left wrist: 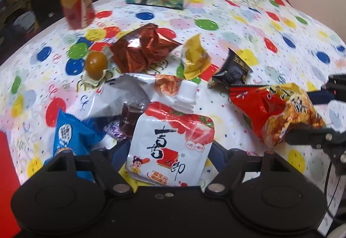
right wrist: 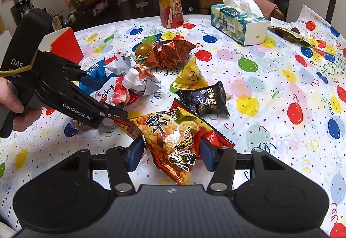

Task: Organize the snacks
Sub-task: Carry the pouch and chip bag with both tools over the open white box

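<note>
Right wrist view: the right gripper (right wrist: 172,153) has its blue pads closed in on either side of the red crispy-snack bag (right wrist: 173,140), which looks pinched near its lower end with the rest of it lying on the balloon tablecloth (right wrist: 270,91). Just left of that bag, the left gripper (left wrist: 170,151) has its jaws drawn in on the white strawberry jelly pouch (left wrist: 170,142), spout pointing away towards the tissue box (right wrist: 237,21).

The other snacks sit between the red bag and the tissue box: a black sesame packet (right wrist: 205,97) touching the bag's far edge, then a yellow triangular packet (right wrist: 190,75), a crumpled brown foil bag (right wrist: 170,54) and a wrapped egg (right wrist: 143,48) beside it. A red box (right wrist: 64,45) stands off to the far left.

If that box is where things go, I'd lift each bag straight up first, clear of its neighbours. The foil is slippery, so a firm, steady pinch matters, and the two grippers are close enough to clash.
</note>
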`<state>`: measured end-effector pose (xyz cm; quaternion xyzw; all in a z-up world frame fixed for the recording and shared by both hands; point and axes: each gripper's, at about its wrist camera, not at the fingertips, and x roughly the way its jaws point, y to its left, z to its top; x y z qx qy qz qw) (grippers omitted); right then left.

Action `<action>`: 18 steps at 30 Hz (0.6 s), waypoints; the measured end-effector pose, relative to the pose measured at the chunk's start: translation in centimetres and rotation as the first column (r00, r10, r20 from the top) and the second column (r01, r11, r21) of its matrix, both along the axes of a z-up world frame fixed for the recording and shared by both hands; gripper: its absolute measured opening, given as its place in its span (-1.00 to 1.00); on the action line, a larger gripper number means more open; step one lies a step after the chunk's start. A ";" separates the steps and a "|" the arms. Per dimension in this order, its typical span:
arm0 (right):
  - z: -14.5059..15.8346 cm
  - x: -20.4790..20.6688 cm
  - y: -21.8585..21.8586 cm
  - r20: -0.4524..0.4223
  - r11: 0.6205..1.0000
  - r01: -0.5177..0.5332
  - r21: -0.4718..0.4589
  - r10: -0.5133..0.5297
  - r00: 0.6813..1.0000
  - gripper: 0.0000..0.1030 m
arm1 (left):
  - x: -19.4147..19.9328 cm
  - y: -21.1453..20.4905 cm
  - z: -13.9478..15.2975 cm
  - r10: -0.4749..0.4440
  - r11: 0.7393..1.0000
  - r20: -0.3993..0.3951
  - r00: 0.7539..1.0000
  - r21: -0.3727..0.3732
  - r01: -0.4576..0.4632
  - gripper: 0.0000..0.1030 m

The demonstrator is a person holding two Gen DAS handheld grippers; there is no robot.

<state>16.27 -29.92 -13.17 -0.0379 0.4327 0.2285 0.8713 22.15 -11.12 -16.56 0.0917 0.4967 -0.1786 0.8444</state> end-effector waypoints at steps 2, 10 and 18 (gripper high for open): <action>0.0 0.1 0.1 -0.004 1.000 -0.005 -0.002 0.005 1.000 0.06 | -0.2 0.1 0.1 0.044 0.999 -0.007 0.999 -0.004 -0.044 0.40; 1.0 -0.7 0.9 0.015 1.000 -0.007 -0.016 0.007 1.000 0.06 | -1.9 1.3 1.0 0.128 0.991 -0.014 0.992 -0.042 -0.128 0.35; 3.5 -2.2 3.3 0.052 1.000 0.022 -0.022 -0.021 0.998 0.06 | -4.3 3.4 3.5 0.153 0.985 -0.004 0.988 -0.076 -0.153 0.34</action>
